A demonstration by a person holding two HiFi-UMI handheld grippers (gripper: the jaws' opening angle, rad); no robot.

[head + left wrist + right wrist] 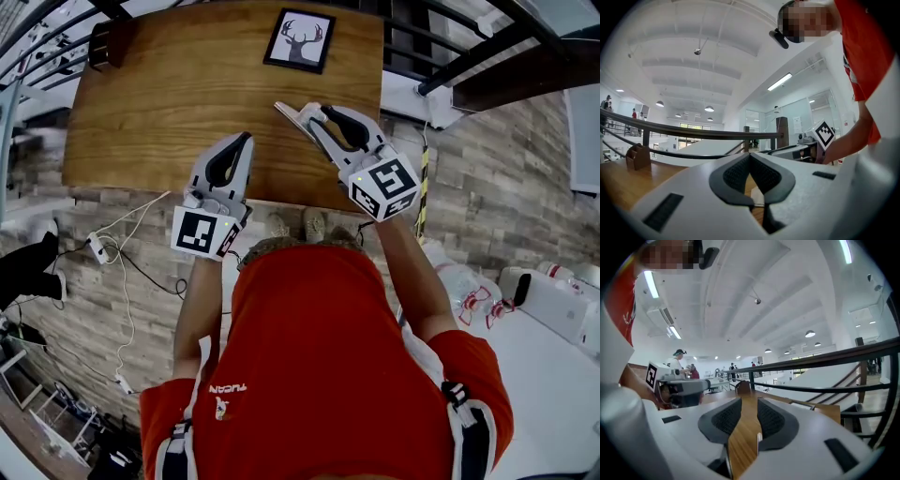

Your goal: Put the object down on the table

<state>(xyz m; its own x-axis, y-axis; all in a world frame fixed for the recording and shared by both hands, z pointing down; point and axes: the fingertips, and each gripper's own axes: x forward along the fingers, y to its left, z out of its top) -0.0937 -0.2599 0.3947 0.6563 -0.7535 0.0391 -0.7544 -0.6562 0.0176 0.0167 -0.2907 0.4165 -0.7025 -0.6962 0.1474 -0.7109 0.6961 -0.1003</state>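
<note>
A thin pale flat piece [289,116] lies on the wooden table [169,103], just left of the tips of my right gripper [317,112]. Whether it touches the left finger I cannot tell. In the right gripper view the right gripper [749,401] stands open, and only bare table wood shows in the gap between its pads. My left gripper [246,139] hovers over the table's near edge, to the left of the right one. In the left gripper view its pads meet at the tip [750,157] with nothing between them.
A framed deer picture [300,39] lies at the table's far edge. A small brown wooden box [111,42] stands at the far left corner. Dark railings [469,56] run beyond the table. Cables [122,253] trail over the floor at the left.
</note>
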